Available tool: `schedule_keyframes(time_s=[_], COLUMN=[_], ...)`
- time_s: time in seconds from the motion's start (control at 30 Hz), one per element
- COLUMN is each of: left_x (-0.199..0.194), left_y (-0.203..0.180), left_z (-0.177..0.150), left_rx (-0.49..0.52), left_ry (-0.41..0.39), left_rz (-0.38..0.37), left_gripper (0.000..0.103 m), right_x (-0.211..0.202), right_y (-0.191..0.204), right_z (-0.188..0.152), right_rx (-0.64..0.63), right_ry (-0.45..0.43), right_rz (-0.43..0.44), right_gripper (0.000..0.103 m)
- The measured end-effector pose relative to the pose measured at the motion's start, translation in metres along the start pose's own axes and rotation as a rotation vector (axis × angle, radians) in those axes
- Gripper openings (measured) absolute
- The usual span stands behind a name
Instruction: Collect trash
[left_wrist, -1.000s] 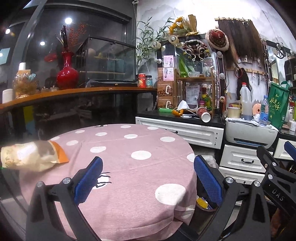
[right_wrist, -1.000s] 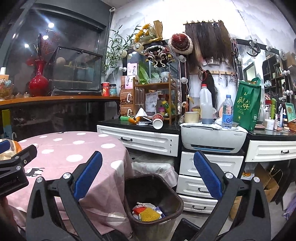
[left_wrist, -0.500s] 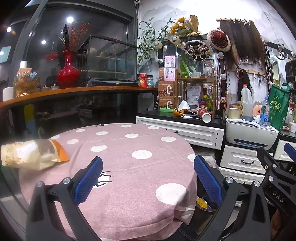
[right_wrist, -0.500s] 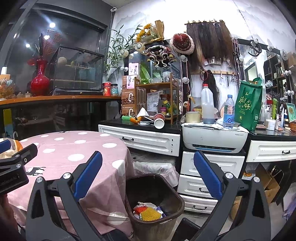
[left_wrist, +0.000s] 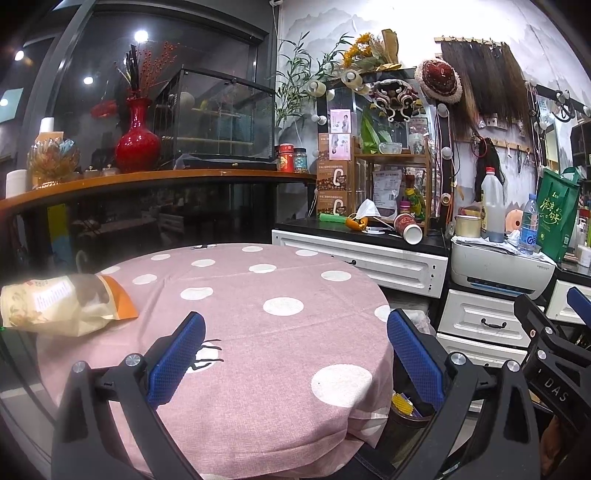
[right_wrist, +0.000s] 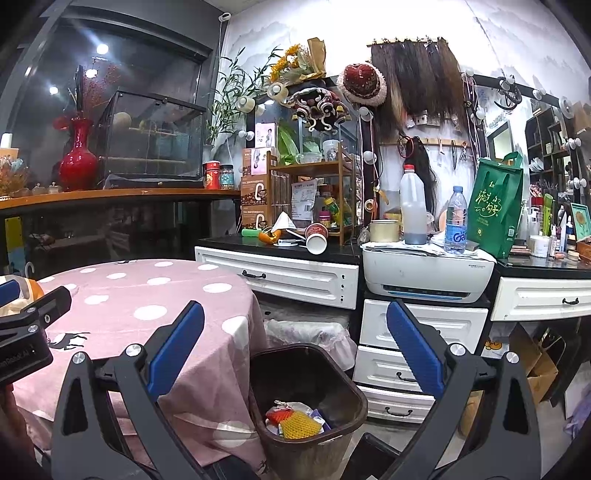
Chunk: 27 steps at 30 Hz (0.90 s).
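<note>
Item: snack bag (left_wrist: 62, 308), crumpled, pale yellow with an orange end, lying on its side at the left edge of the round table (left_wrist: 258, 332) with the pink dotted cloth; the only loose litter seen on the cloth, and untouched. Item: trash bin (right_wrist: 310, 398), dark brown, open-topped, standing on the floor just beside the table's right edge, below the white drawers (right_wrist: 417, 354); a yellow net and other scraps lie in it. Item: left gripper (left_wrist: 295, 365), jaws spread wide, nothing between the blue pads, held low over the near part of the table and pointing across it; the bag sits off to its left, clear of the fingers. Item: right gripper (right_wrist: 295, 354), likewise released and empty, held level above the bin, to the right of the table. Step in hand, by my judgement: fetching the bag. To do it well, the left gripper should swing left and square up to the bag, so that both pads straddle the crumpled middle rather than the thin orange end, which would likely slip or tear. Close firmly, since the film is slack and light; lift clear of the cloth before carrying, so the cloth is not dragged. Then cross to the bin and let go only when over its mouth.
</note>
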<state>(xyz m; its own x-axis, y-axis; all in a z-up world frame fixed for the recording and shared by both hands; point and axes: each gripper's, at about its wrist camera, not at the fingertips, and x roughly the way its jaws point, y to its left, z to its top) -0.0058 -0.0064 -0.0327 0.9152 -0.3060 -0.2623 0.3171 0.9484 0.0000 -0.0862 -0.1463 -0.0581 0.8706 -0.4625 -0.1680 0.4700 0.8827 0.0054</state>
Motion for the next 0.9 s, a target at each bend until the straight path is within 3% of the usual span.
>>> schedule_keyframes(time_s=[0.9], left_x=[0.0009], left_y=[-0.0020], left_z=[-0.0009], left_rx=[-0.006], left_ry=[0.008], left_rz=[0.004], left_gripper=[0.098], right_x=[0.0026], right_y=[0.0014], right_z=[-0.0014], right_rx=[-0.003], right_ry=[0.010], right_rz=[-0.001], right_gripper=[0.097])
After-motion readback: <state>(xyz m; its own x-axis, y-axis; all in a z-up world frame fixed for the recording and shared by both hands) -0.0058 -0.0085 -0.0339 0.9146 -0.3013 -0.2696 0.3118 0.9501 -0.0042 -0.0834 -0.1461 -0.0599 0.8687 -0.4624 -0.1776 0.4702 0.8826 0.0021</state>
